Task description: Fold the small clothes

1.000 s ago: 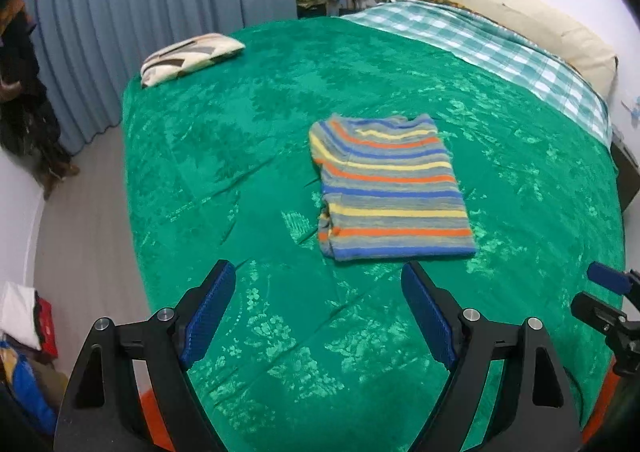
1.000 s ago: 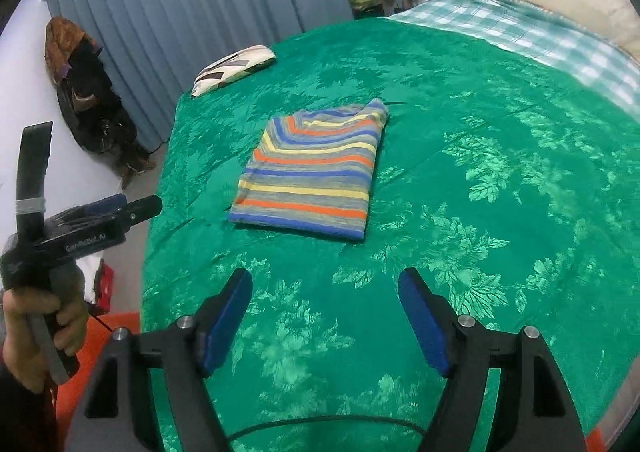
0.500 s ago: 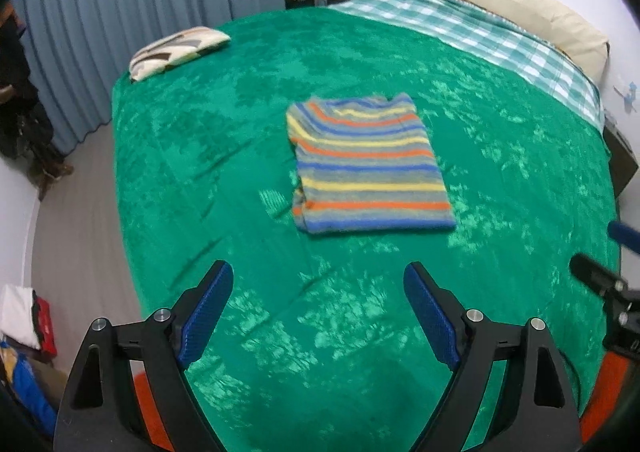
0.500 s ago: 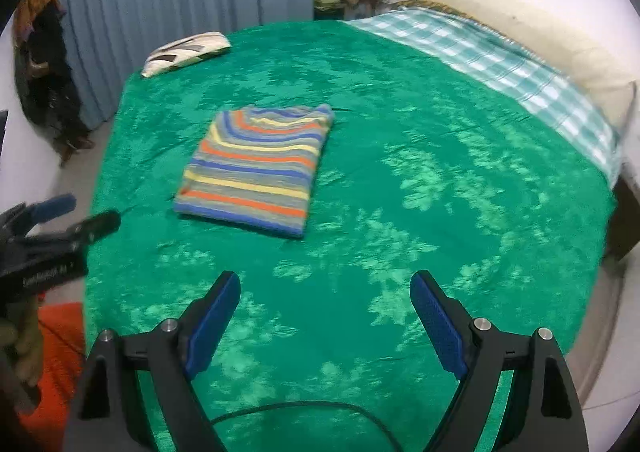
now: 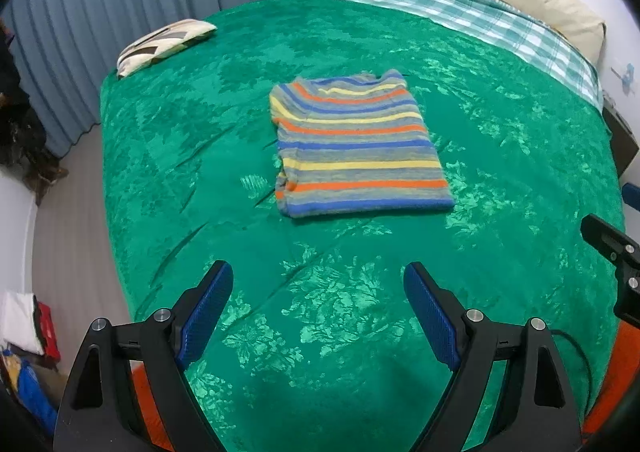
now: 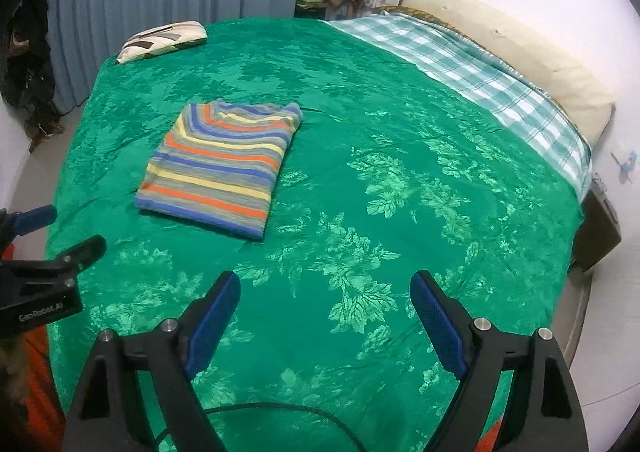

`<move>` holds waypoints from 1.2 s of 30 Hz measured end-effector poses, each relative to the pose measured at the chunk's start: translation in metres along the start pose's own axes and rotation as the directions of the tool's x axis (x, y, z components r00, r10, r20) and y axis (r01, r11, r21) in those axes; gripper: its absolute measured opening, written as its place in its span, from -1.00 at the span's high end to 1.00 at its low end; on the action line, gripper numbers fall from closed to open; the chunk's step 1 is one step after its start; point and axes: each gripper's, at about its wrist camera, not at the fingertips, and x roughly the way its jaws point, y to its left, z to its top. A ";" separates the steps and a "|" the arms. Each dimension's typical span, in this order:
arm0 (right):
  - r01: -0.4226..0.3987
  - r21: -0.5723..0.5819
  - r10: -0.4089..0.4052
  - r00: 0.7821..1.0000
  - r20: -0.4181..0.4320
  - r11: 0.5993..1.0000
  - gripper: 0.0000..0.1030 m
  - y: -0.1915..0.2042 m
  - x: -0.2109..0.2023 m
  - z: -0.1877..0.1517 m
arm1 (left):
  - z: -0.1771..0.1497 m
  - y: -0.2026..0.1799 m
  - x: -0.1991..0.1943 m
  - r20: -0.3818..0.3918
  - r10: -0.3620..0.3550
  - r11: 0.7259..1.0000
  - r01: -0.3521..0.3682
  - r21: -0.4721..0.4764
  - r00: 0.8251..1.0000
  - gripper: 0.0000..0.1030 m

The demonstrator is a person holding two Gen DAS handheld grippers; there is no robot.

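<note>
The folded striped sweater [image 5: 360,148] lies flat on the green bedspread [image 5: 192,124] near the middle of the bed. Left hand-held gripper [image 5: 318,308]: jaws spread wide, nothing between them, short of the sweater. Right hand-held gripper [image 6: 325,316]: jaws likewise spread and empty. A patterned item, probably a pillow [image 5: 166,44], lies at the far corner.
</note>
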 end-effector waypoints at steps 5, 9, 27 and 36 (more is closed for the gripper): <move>0.011 -0.012 -0.011 1.000 -0.012 1.000 -0.68 0.003 0.008 0.001 | -0.002 0.004 0.011 -0.022 0.005 1.000 -0.005 -0.007 1.000 -0.72; 0.008 -0.015 -0.008 1.000 -0.017 1.000 -0.68 0.005 0.015 0.002 | 0.000 0.008 0.019 -0.033 0.001 1.000 -0.001 0.002 0.999 -0.72; -0.522 0.282 0.549 0.836 -0.019 0.805 -0.66 -0.026 0.206 0.100 | 0.124 0.072 0.203 -0.154 -0.207 0.969 0.181 -0.168 0.966 -0.73; -0.607 0.279 0.643 0.764 -0.053 0.744 0.48 0.022 0.290 0.126 | 0.139 0.053 0.213 -0.111 -0.272 0.947 0.246 -0.206 0.956 0.72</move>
